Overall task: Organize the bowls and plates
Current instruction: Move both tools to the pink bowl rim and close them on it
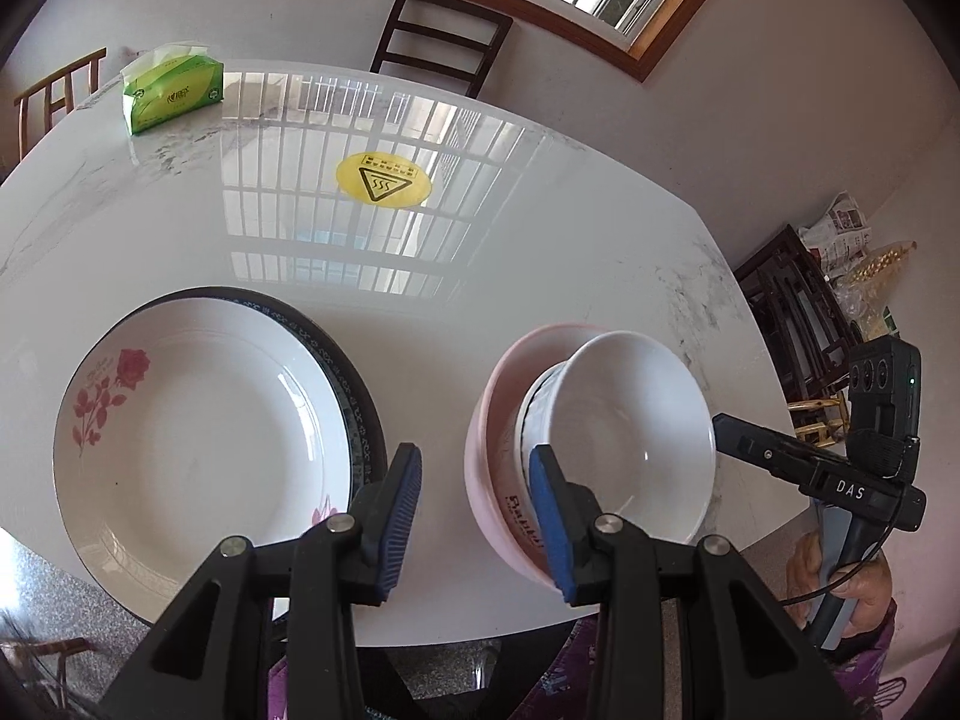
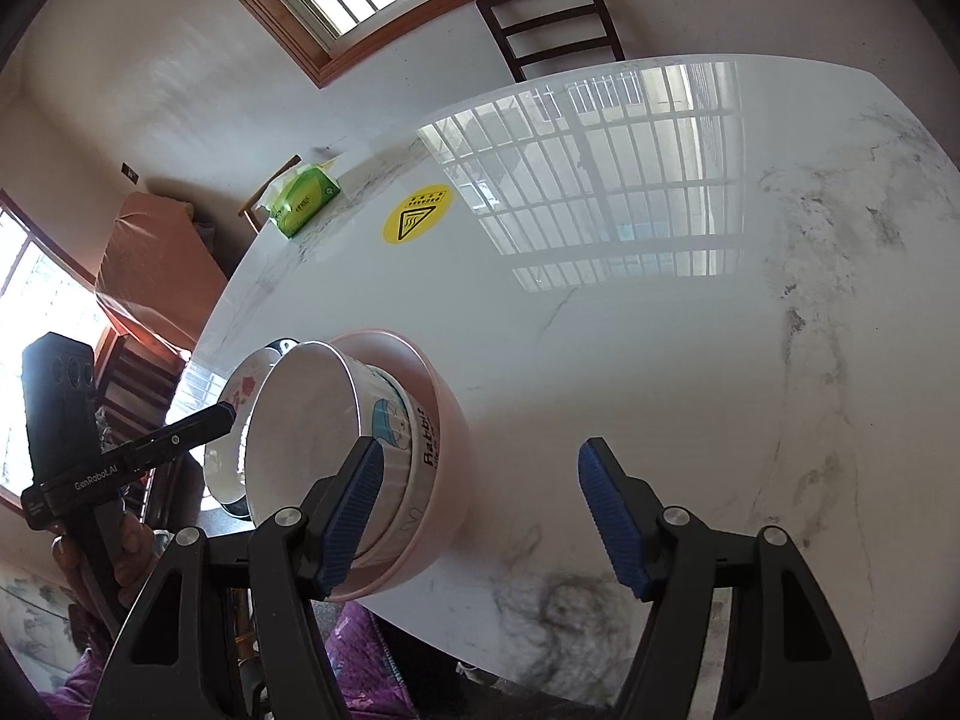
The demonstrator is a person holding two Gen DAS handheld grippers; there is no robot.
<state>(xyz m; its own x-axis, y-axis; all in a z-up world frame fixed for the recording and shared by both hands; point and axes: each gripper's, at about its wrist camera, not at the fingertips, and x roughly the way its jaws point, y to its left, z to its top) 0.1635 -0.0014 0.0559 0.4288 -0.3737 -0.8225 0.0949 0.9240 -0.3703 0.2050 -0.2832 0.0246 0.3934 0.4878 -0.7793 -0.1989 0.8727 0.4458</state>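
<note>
On the white marble-pattern table (image 1: 540,228) the dishes stood in two groups near the front edge. At the left side, a white plate with a red rose print (image 1: 198,438) lay on top of a dark-rimmed plate (image 1: 354,384), of which only the patterned rim showed around it. To the right of these, well apart from them, a white bowl (image 1: 630,438) sat inside a pink bowl (image 1: 486,420); the white one was tilted and leaned to one side, so its ribbed outer wall with a blue drawing and printed letters could be seen in the right wrist view. The left gripper (image 1: 474,516) hovered over the gap between the plates and the bowls. Its jaws were apart, and nothing was between them; the right blue pad appeared in front of the pink bowl's wall, but I could not tell if it touched. The right gripper (image 2: 480,510) was also apart, with only the bare table between the jaws. Its left pad was just beside the bowls, in front of the white bowl's wall, and contact was not clear. Farther back on the table were a green tissue pack (image 1: 174,90) and a round yellow warning sticker (image 1: 384,180). A dark wooden chair (image 1: 444,42) stood behind the table, under the window.
</note>
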